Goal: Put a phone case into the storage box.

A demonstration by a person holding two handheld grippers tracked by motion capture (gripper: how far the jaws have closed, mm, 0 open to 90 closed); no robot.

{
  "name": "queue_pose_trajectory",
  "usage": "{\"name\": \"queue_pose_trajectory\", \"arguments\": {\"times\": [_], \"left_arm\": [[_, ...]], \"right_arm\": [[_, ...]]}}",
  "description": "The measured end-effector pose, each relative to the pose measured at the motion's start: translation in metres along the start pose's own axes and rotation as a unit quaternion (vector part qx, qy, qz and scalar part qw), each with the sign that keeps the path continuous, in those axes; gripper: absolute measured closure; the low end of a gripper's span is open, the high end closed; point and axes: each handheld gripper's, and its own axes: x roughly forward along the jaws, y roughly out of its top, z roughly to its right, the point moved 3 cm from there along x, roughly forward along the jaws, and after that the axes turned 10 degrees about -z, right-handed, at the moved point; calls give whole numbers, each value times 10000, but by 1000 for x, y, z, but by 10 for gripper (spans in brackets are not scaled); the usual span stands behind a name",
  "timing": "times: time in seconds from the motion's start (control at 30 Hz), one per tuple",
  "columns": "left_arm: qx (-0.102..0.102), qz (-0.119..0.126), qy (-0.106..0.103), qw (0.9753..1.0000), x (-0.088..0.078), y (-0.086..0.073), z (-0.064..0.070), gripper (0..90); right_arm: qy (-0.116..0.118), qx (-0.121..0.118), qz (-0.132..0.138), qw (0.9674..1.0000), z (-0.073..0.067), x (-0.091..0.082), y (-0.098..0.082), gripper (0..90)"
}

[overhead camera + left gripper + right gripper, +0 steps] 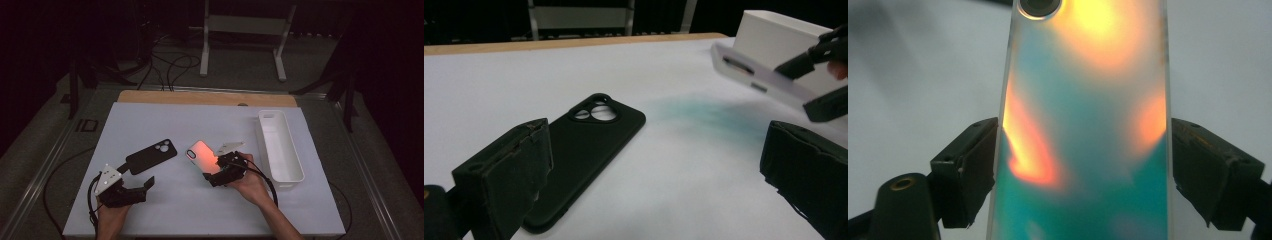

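Note:
A phone (201, 154) with a shiny orange and teal back is held by its two long edges in my right gripper (220, 168), right of the mat's centre. In the right gripper view the phone (1088, 125) fills the gap, and the right gripper (1083, 150) is shut on it. A black phone case (151, 156) lies flat, camera cut-out facing up, left of the phone. My left gripper (136, 177) stands open just in front of the case. In the left gripper view the case (589, 145) lies by one jaw of the left gripper (656, 142), and the phone (759, 80) looks tilted above the mat.
A long white bin (295, 162) stands along the right side of the white mat (175, 125); its corner (784, 35) rises behind the phone. A wooden table edge (205, 97) runs along the back. Cables trail off the front left.

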Motion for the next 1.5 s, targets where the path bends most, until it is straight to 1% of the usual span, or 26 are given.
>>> {"name": "queue_pose_trajectory", "arguments": {"times": [0.03, 0.07, 0.17, 0.23, 0.27, 0.37, 0.4, 0.43, 0.47, 0.5, 0.57, 0.63, 0.77, 0.9, 0.93, 1.0, 1.03, 1.07, 1.1, 1.13, 1.17, 1.27, 1.33, 1.37, 1.43, 1.5], "left_arm": [[10, -15, -26, 10000, 0, 1, 1, 7], [8, -20, -46, 10000, 1, 3, 3, 7], [57, -30, -143, 9999, 1, 12, 11, 7], [70, -31, -163, 9998, 0, 15, 13, 7], [103, -27, -244, 9996, -1, 21, 18, 7], [134, -19, -302, 9995, -1, 27, 24, 7], [158, -37, -305, 9994, -1, 30, 26, 7], [180, -48, -312, 9993, 0, 36, 31, 9], [180, -48, -312, 9993, 0, 36, 31, 11], [182, -70, -324, 9993, 0, 39, 33, 13], [183, -91, -367, 9991, 2, 45, 38, 13], [199, -70, -408, 9989, 3, 52, 42, 14], [221, 9, -542, 9983, 7, 64, 51, 14], [233, 25, -674, 9974, 13, 73, 60, 15], [244, 10, -736, 9970, 16, 76, 64, 17], [227, 19, -774, 9967, 17, 78, 66, 26], [236, 14, -807, 9965, 18, 80, 68, 26], [224, 11, -844, 9962, 19, 82, 70, 34], [208, 22, -879, 9959, 20, 83, 71, 39], [205, 19, -910, 9956, 21, 85, 72, 45], [184, 7, -943, 9954, 22, 86, 74, 45], [159, -20, -1023, 9946, 25, 90, 78, 85], [118, -25, -1039, 9945, 26, 91, 80, 104], [110, -32, -1017, 9948, 27, 92, 80, 159], [93, -77, -1012, 9948, 28, 93, 82, 171], [60, -91, -1090, 9940, 30, 94, 83, 242]], "right_arm": [[-4, 0, 109, 9999, 0, -2, 0, 163], [-4, 0, 109, 9999, 0, -2, 0, 163], [-11, -1, 479, 9988, -2, -9, 2, 163], [-9, 7, 541, 9985, -3, -10, 2, 163], [-36, -5, 682, 9977, -4, -13, 3, 163], [-60, -33, 875, 9961, -7, -19, 4, 163], [-60, -33, 875, 9961, -7, -19, 4, 163], [-103, -73, 990, 9950, -9, -23, 5, 163], [-103, -73, 990, 9950, -9, -23, 5, 163], [-127, -99, 1111, 9937, -12, -27, 6, 163], [-181, -137, 1222, 9922, -14, -31, 6, 163], [-202, -140, 1273, 9916, -15, -33, 6, 163], [-319, -152, 1487, 9883, -18, -39, 8, 163], [-336, -173, 1602, 9864, -20, -42, 9, 163], [-360, -184, 1685, 9849, -22, -44, 10, 163], [-422, -214, 1744, 9835, -25, -45, 11, 163], [-422, -214, 1744, 9835, -25, -45, 11, 163], [-394, -221, 1837, 9819, -28, -47, 12, 163], [-394, -221, 1837, 9819, -28, -47, 12, 163], [-396, -215, 1906, 9806, -30, -47, 13, 163], [-396, -215, 1906, 9806, -30, -47, 13, 163], [-425, -275, 1979, 9789, -35, -47, 14, 163], [-429, -287, 1978, 9789, -36, -47, 15, 163], [-431, -296, 2028, 9778, -37, -46, 15, 163], [-427, -297, 2055, 9773, -38, -46, 15, 163], [-419, -325, 2103, 9762, -40, -47, 16, 163]]}}
